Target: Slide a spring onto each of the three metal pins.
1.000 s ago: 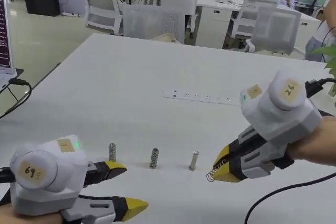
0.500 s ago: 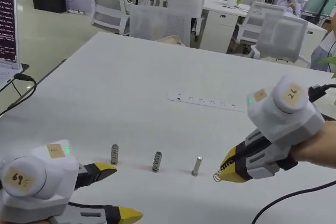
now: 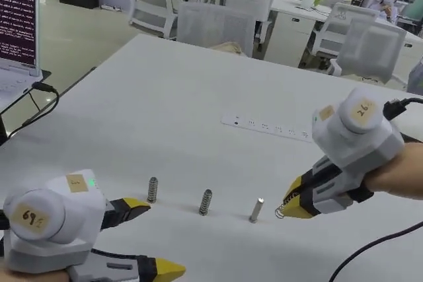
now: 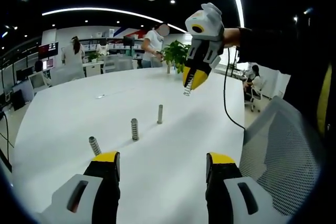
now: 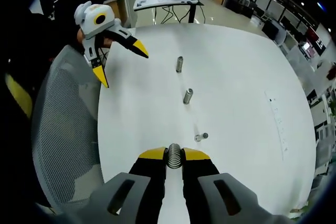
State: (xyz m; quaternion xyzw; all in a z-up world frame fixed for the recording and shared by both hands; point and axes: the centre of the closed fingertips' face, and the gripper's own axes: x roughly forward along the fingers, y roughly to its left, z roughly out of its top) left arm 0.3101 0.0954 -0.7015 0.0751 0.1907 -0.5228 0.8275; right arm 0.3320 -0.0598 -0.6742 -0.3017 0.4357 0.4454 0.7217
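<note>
Three upright metal pins stand in a row on the white table. The left pin (image 3: 153,190) and the middle pin (image 3: 205,202) each wear a spring. The right pin (image 3: 256,210) is bare. My right gripper (image 3: 284,212) hovers just right of the bare pin, shut on a small spring (image 5: 174,156) that sticks out between its yellow tips. My left gripper (image 3: 155,238) is open near the front left, close to the left pin, with nothing between its fingers. The bare pin (image 5: 201,137) lies just ahead in the right gripper view.
A white power strip (image 3: 268,127) lies across the table beyond the pins. A laptop (image 3: 18,21) stands at the far left, and a black cable (image 3: 367,253) trails from my right gripper. Office chairs (image 3: 211,28) stand past the far edge.
My right gripper with the spring has stayed close beside the bare pin, edging slightly nearer. The head camera has shifted, so the whole scene moved right.
</note>
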